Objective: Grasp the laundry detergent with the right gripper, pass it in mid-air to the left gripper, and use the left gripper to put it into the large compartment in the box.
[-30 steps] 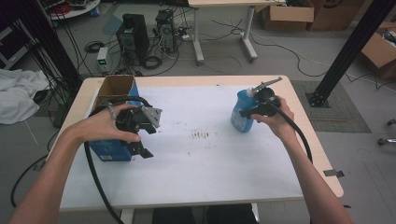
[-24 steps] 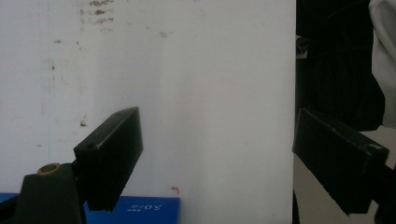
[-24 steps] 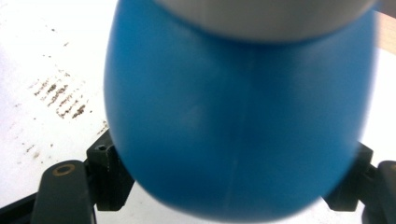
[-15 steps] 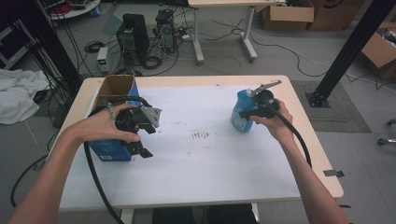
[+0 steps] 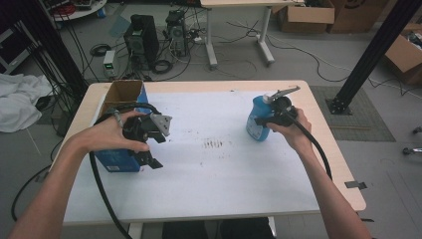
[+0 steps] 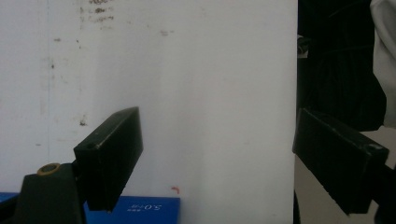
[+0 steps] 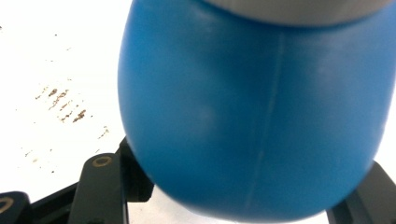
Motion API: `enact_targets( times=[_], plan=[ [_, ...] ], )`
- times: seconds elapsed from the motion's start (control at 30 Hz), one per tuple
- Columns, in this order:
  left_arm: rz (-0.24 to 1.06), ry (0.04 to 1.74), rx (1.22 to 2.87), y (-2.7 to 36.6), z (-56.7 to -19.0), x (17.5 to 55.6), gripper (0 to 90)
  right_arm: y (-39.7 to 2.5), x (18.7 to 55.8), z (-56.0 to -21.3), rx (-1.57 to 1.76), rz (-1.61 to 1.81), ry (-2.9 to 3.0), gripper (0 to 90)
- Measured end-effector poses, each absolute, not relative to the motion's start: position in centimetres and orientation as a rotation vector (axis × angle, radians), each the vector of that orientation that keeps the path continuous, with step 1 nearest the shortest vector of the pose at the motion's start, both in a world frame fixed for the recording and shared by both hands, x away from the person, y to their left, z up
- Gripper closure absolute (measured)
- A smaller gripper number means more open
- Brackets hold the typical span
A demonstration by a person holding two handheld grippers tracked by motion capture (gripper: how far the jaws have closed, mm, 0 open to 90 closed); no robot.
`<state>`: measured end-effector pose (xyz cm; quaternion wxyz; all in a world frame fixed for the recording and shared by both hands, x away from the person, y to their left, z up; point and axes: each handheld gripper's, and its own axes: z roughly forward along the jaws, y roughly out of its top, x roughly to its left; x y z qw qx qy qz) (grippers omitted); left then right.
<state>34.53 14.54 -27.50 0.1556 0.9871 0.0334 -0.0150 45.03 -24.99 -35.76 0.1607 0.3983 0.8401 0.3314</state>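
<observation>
Almost no change vs 0.5 s and 1.0 s back: both hands parked in same spots, blue bottle (image 5: 258, 122) at same place, right of centre in high view, upright on white bench (image 5: 214, 174) sheet. Right gripper (image 5: 266, 121) pressed against bottle's side; in right gripper view blue belly (image 7: 252, 121) bulges over the linkage, fingers hidden behind it at bottom corners, so can't tell if clamped or just touching. Left gripper (image 5: 149, 144) at left of centre in high view, over blue box (image 5: 117, 160) near bench's left edge, holding nothing; in left gripper view fingers (image 6: 112, 156) spread wide, bare white sheet between them, box edge (image 6: 140, 210) at bottom. Cardboard box (image 5: 122, 92) open behind, upper left of bench. Dark specks (image 5: 214, 144) mid-sheet, untouched. Read: pause/settle phase, bottle grasp probably being secured before lift; bottle not yet off bench. Left side idle, prob. waiting for handover or steadying job.
</observation>
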Motion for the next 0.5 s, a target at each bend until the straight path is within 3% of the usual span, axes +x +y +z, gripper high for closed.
enact_targets(
  times=[0.5],
  plan=[
    [-0.044, 0.092, 2.834, 14.49, -27.50, 34.63, 16.8, -25.10, 45.02, -35.73, 1.139, 0.967, 2.377, 42.5]
  ],
)
